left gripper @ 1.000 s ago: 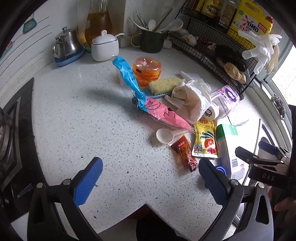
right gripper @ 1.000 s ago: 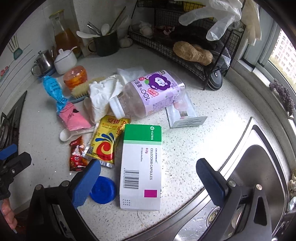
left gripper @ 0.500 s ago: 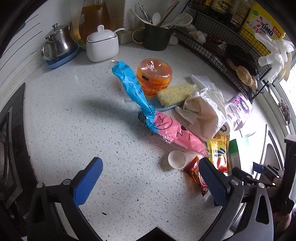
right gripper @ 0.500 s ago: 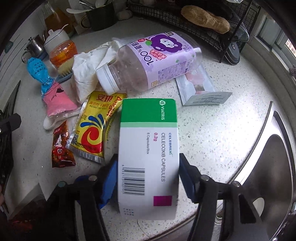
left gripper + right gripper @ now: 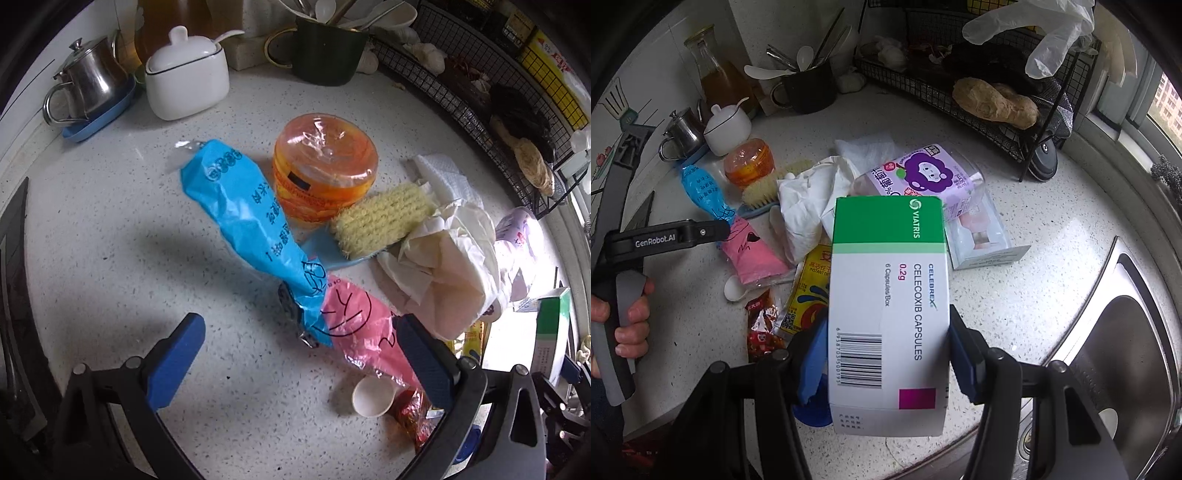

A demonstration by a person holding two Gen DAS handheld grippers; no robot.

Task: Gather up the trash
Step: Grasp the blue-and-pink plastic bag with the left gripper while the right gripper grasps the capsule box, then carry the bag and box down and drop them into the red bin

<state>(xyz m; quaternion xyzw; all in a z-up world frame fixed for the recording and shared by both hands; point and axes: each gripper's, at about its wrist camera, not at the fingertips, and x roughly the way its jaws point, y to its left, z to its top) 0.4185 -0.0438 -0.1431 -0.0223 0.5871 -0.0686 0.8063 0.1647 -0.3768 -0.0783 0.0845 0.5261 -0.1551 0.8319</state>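
Wrappers (image 5: 352,326), tissue (image 5: 443,273) and brush (image 5: 380,218) beside open left hand-held gripper (image 5: 295,365)

Black gripper (image 5: 886,365) frames, blue jaws, white "GenRobot.AI" lettering, grey handle

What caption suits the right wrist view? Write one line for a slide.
Right gripper shut on the capsule box, lifted above littered countertop.

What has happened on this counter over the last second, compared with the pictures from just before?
The right gripper closed on the capsule box and lifted it off the counter. The left gripper, open, moved in over the blue and pink bag. The purple bottle, tissues, sachets and orange tub stayed where they were.
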